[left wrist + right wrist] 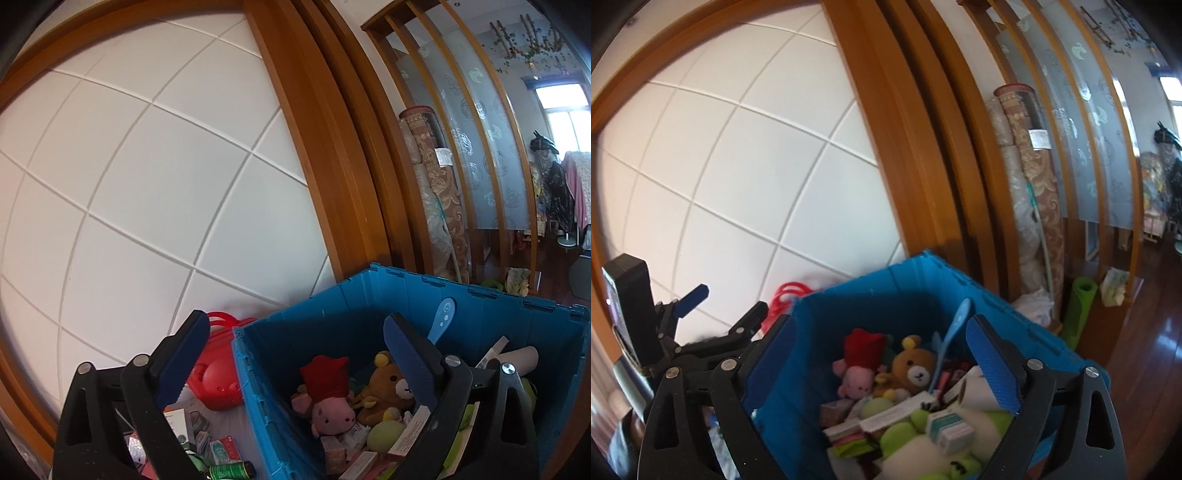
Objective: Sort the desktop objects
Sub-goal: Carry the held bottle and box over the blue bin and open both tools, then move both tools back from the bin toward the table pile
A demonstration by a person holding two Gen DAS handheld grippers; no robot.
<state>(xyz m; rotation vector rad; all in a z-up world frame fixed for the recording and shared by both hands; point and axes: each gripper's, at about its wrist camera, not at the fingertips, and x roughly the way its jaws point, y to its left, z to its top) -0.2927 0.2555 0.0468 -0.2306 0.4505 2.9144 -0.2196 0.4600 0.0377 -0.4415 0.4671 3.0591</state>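
Observation:
A blue plastic crate (491,314) (849,314) holds a pink pig plush (330,411) (858,382), a brown bear plush (384,387) (916,365), a blue spoon-shaped handle (443,317) (955,332), green soft toys (901,435) and small boxes (947,430). My left gripper (295,362) is open and empty, held above the crate's left wall. My right gripper (882,365) is open and empty above the crate. The left gripper also shows in the right wrist view (713,314), to the left.
A red plastic basket (218,373) (786,295) stands left of the crate against a white tiled wall. Small boxes and a dark green bottle (229,470) lie on the surface below it. Rolled rugs (436,192), a green mat (1080,310) and wooden slats stand at right.

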